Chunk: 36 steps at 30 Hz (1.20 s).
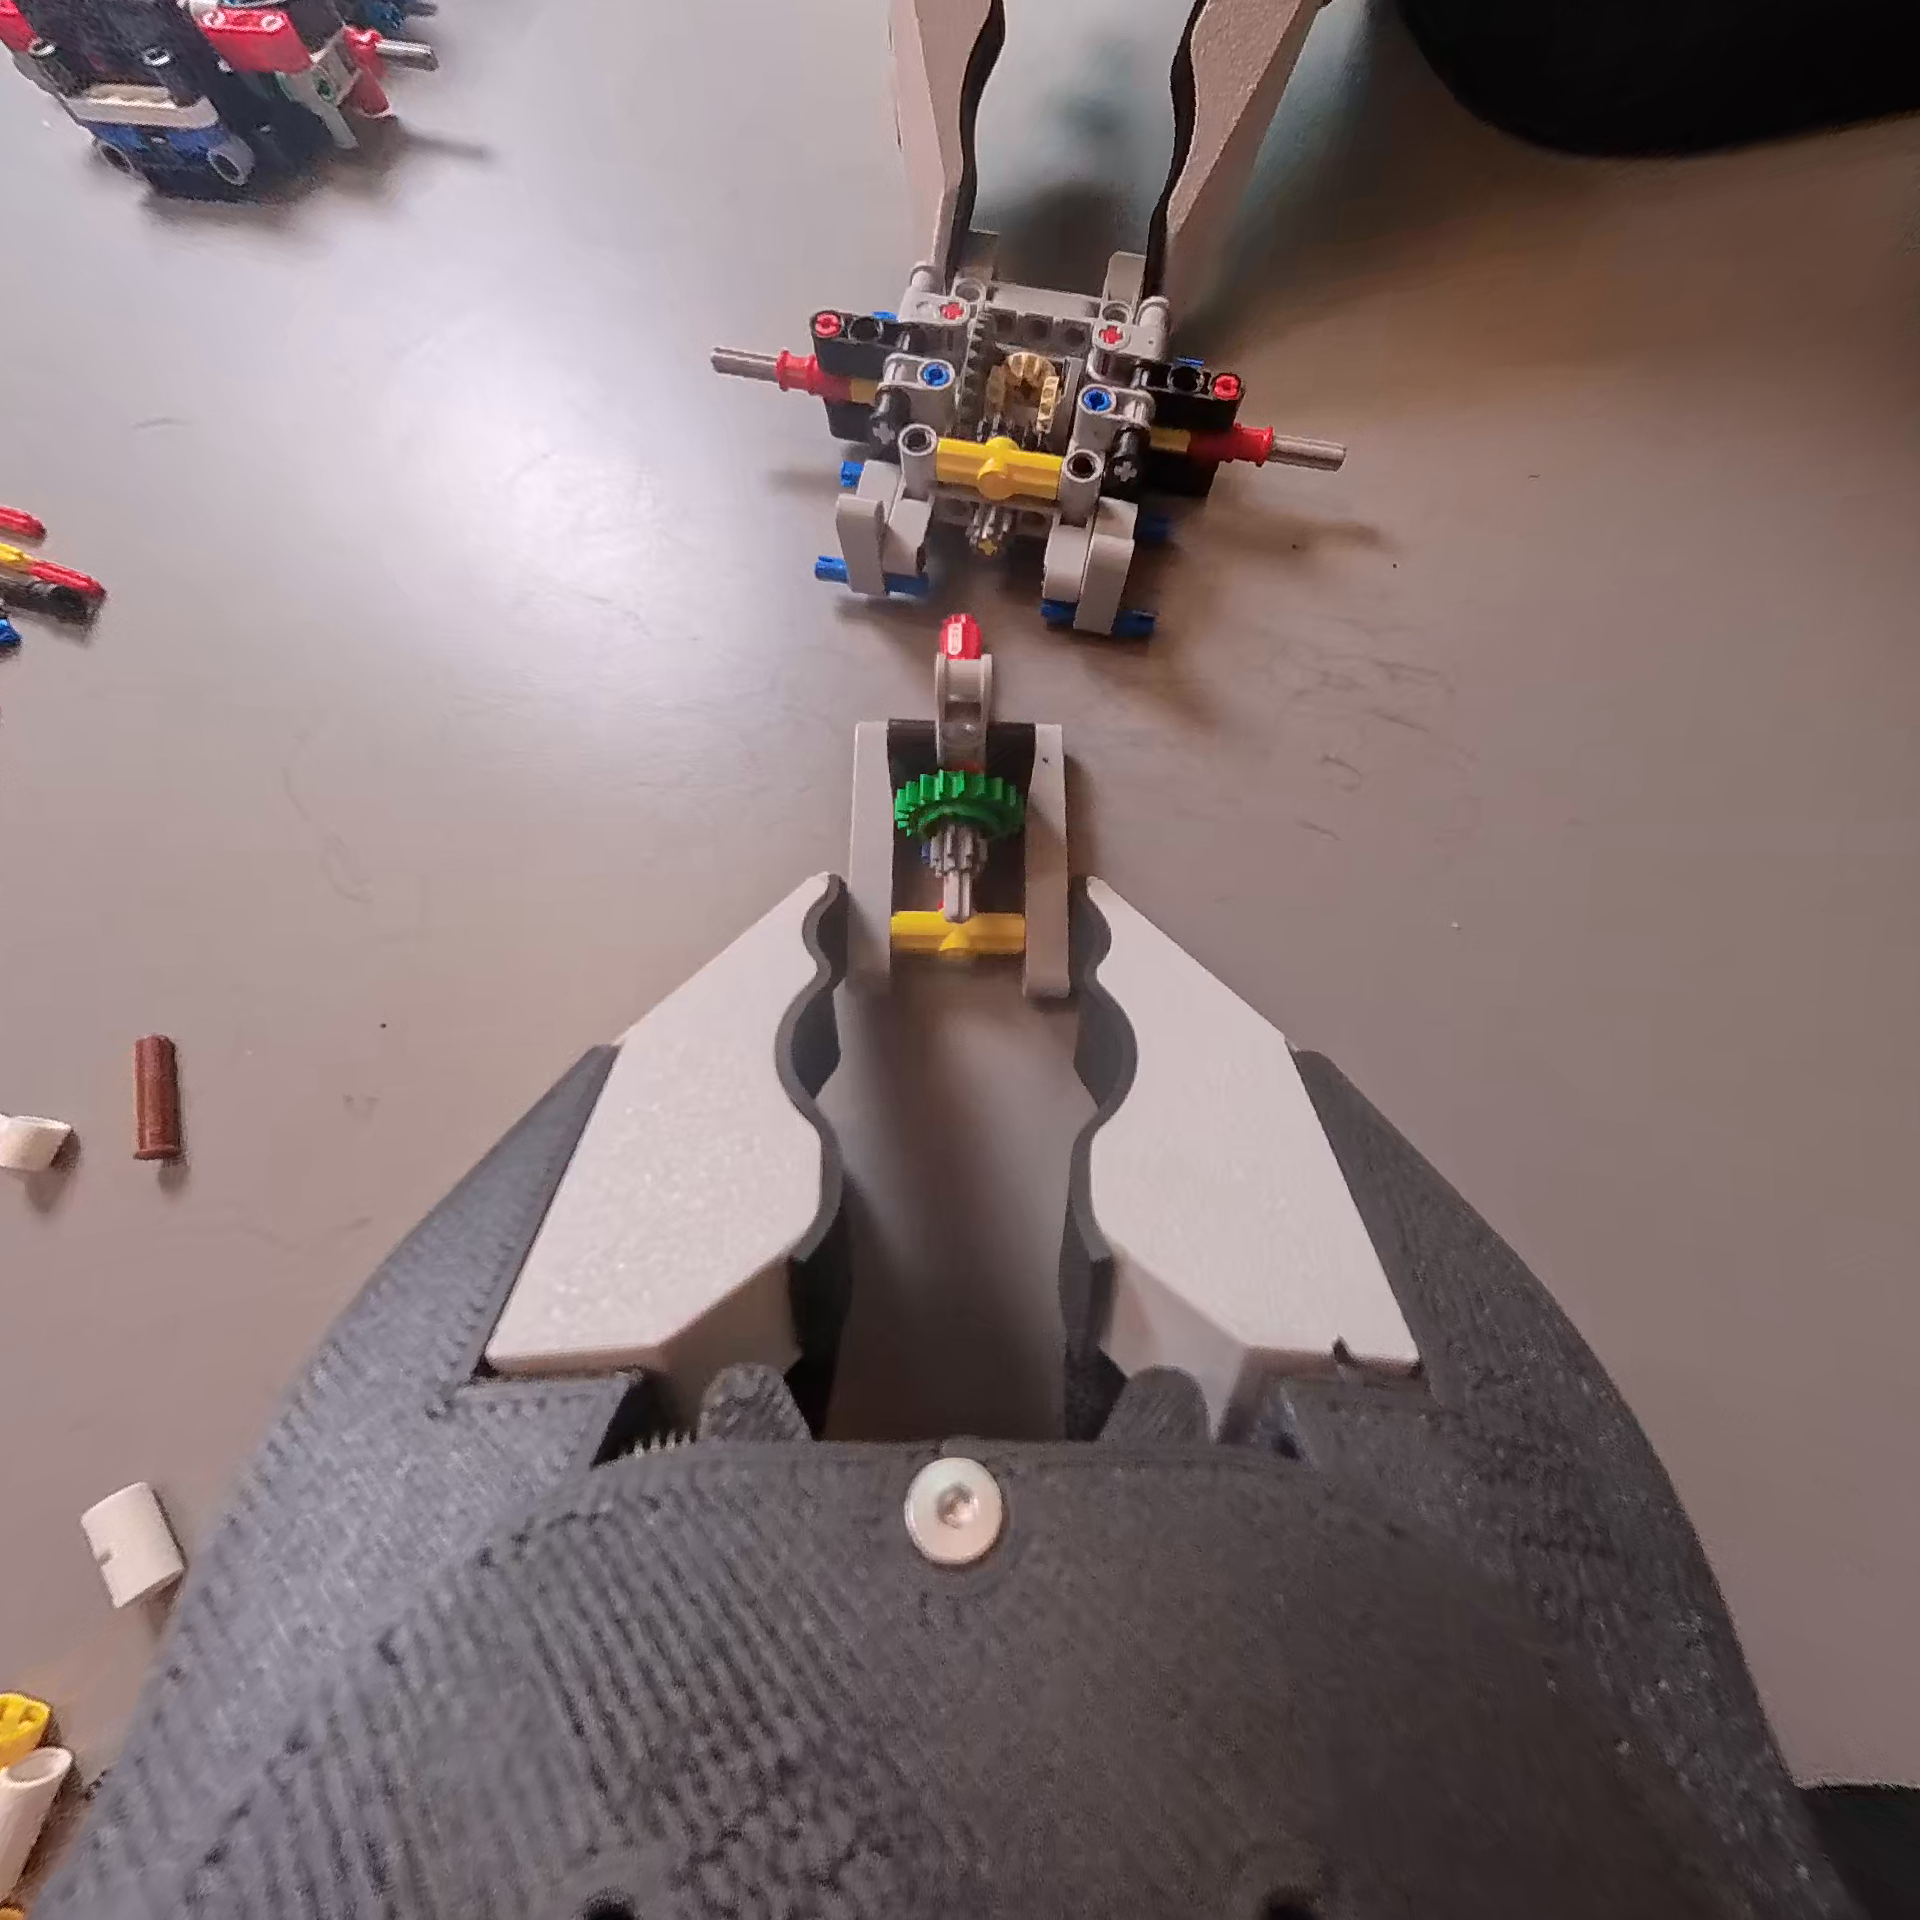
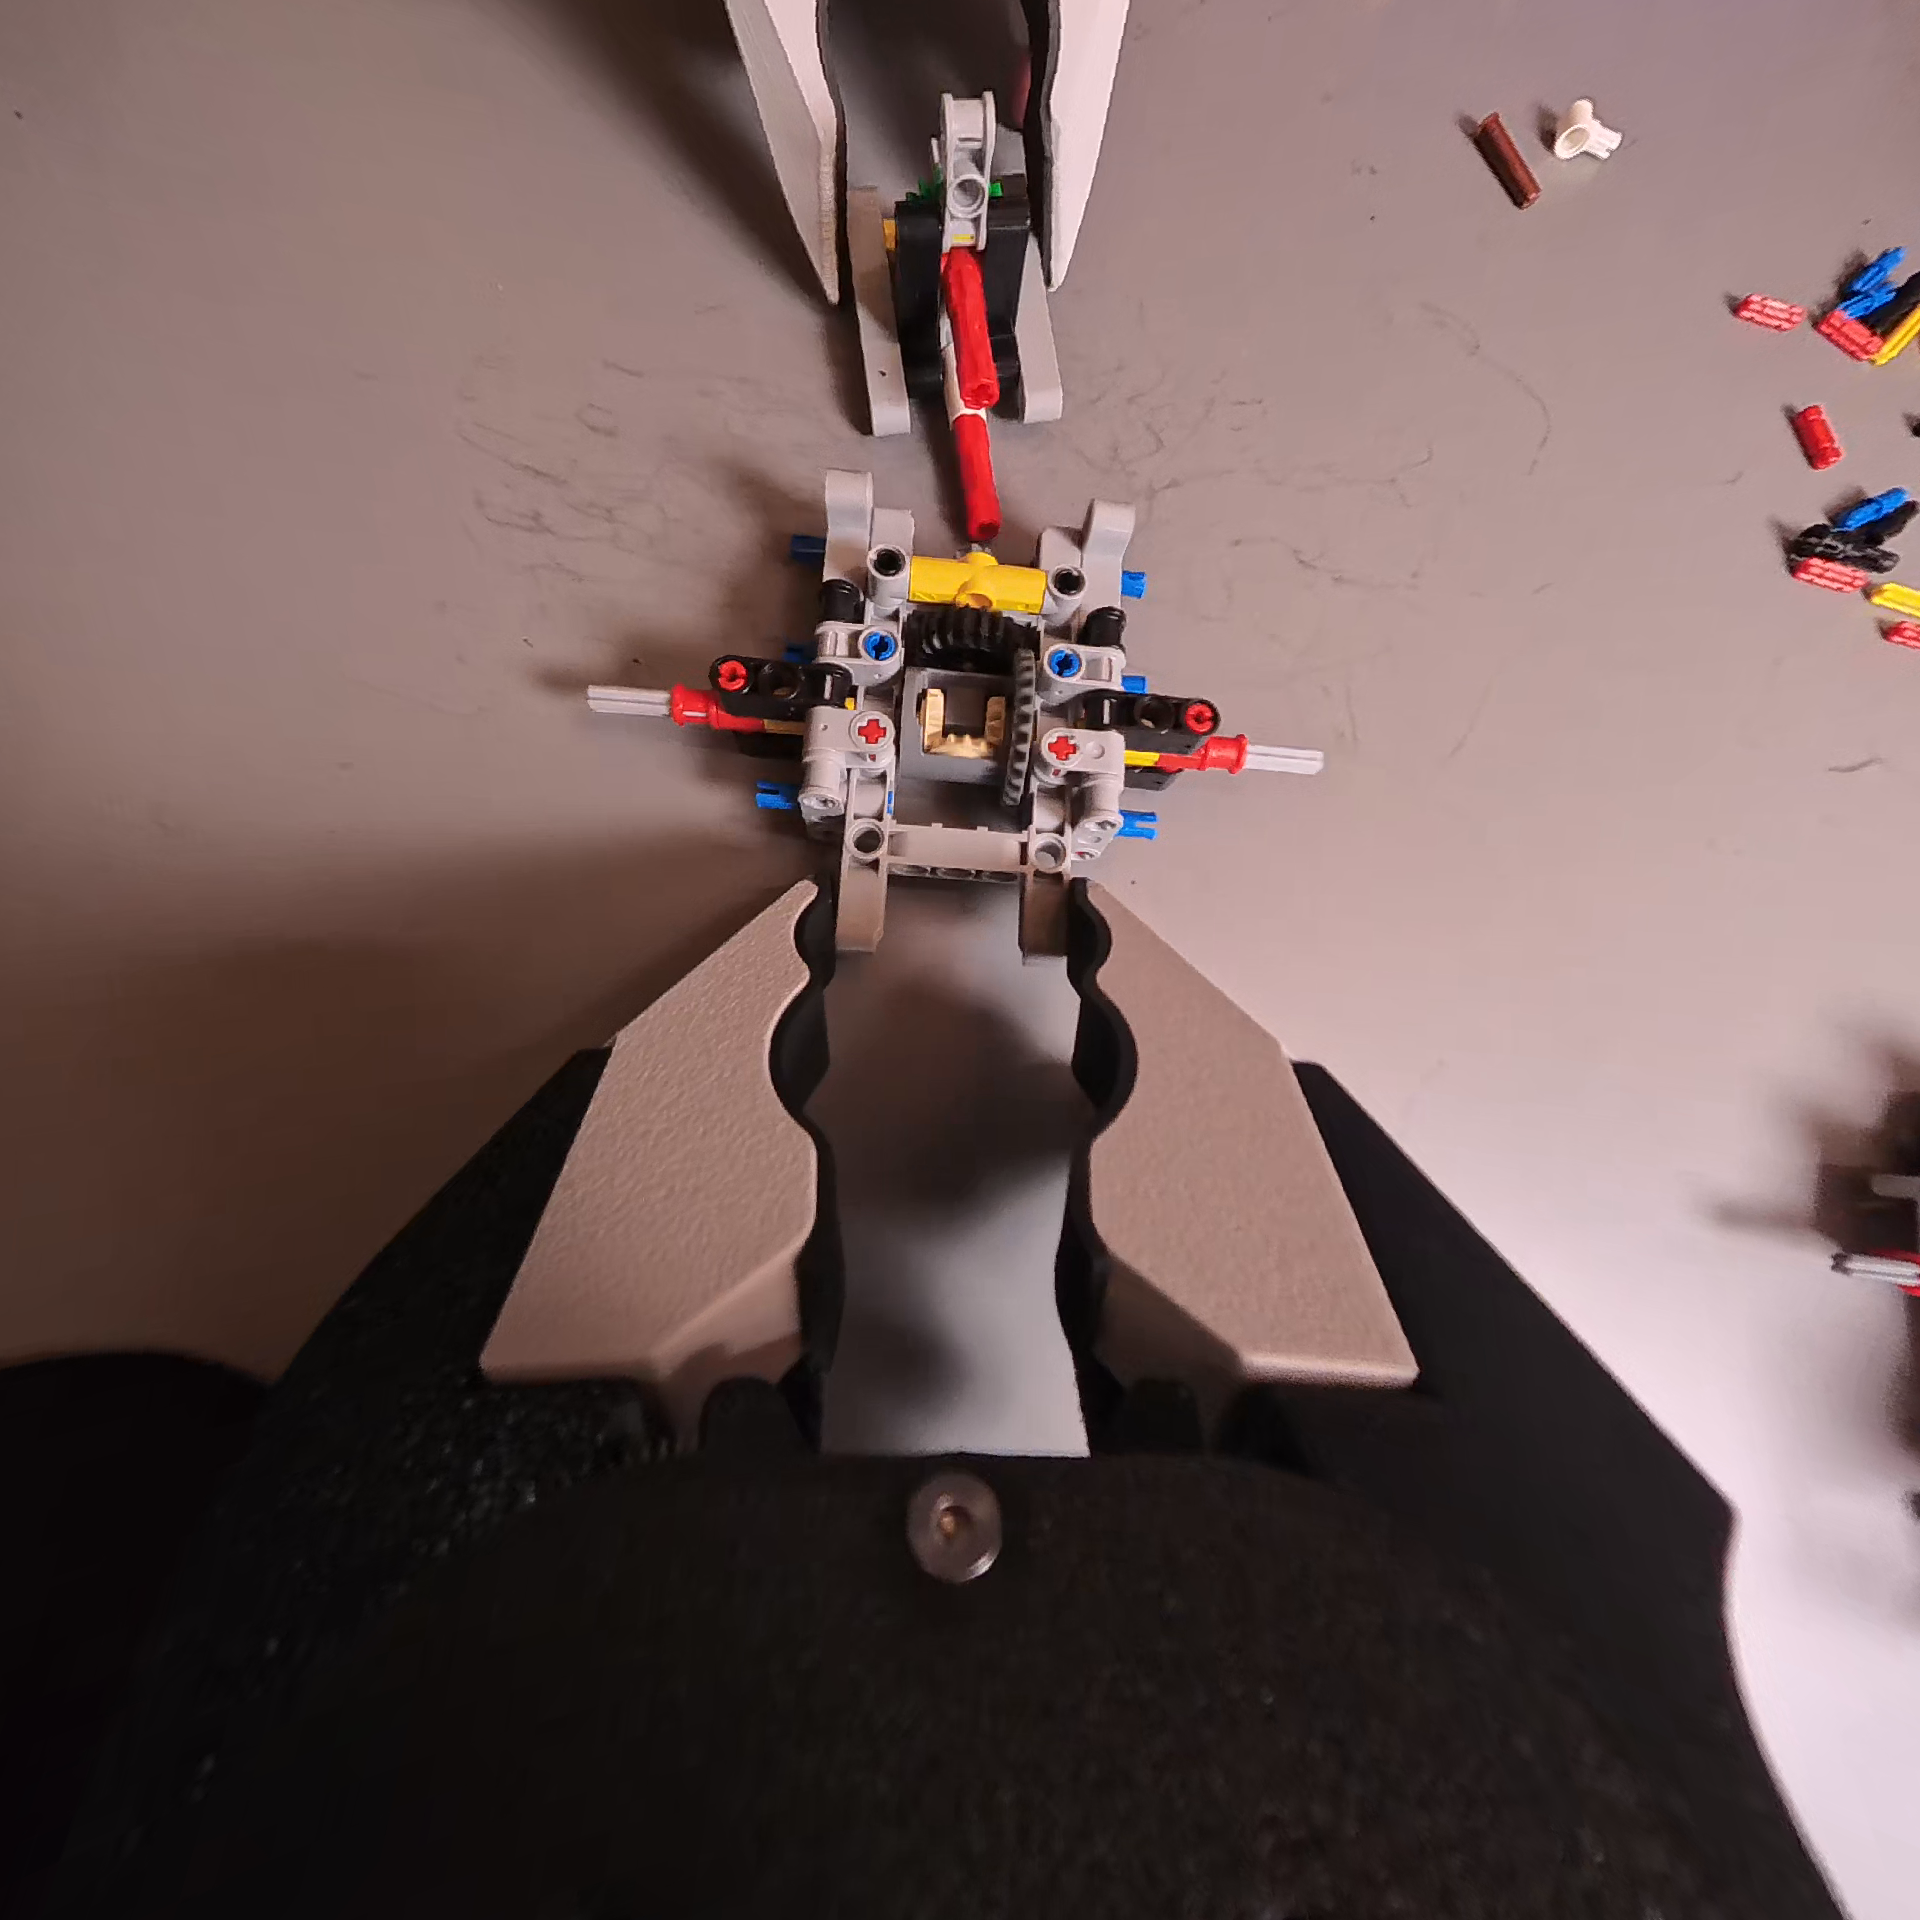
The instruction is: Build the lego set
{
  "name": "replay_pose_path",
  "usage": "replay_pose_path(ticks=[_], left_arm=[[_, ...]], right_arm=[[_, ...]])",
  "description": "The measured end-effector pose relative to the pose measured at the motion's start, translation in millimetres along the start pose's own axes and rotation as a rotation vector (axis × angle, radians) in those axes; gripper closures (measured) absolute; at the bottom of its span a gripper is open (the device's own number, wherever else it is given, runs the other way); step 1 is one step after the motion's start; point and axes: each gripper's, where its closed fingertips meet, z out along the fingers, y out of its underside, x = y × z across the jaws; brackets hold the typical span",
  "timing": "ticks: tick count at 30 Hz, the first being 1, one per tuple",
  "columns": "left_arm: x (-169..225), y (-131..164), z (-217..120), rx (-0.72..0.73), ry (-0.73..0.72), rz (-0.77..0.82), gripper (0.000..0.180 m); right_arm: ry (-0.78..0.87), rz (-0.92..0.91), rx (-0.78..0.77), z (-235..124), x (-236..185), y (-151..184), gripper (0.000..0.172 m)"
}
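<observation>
**Two grippers, two toy-brick builds, nose to nose**

The left gripper (image 1: 961,935) is grasping a small build (image 1: 961,831) with grey side arms, a green gear and a yellow bar. Its fingers (image 1: 821,935) press on the grey arms from both sides. A red rod (image 2: 971,416) sticks out of the front of this build, in the upper middle of the right wrist view.

The right gripper (image 2: 951,925) is grasping the bigger gear frame (image 2: 956,707) by its two grey back legs. The frame sits on the counter (image 2: 312,520) in the middle of that picture. The red rod points at the yellow piece (image 2: 975,584) on the frame and is just beside it.

The rod looks a bit tilted. If it comes in crooked, it could miss the hole, jam, or shove the frame sideways. A hard squeeze could pop bricks apart.

Loose pieces (image 2: 1849,322) lie at the right edge.
</observation>
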Motion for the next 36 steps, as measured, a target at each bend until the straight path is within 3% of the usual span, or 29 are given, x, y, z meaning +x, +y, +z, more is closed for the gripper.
replay_pose_path(ticks=[22,30,36], left_arm=[[-9.7,0.8,-0.9,0.002,-0.056,-0.022,0.139],[-46.0,13.2,-11.8,-0.03,-0.221,-0.18,0.138],[-32.7,14.7,-15.5,-0.036,-0.112,-0.272,0.129]], right_arm=[[0.127,0.026,-0.023,-9.2,25.7,11.4,0.129],[0.176,0.06,-0.014,-9.9,37.1,13.7,0.129],[0.206,0.086,0.013,-10.7,44.4,15.4,0.129]])
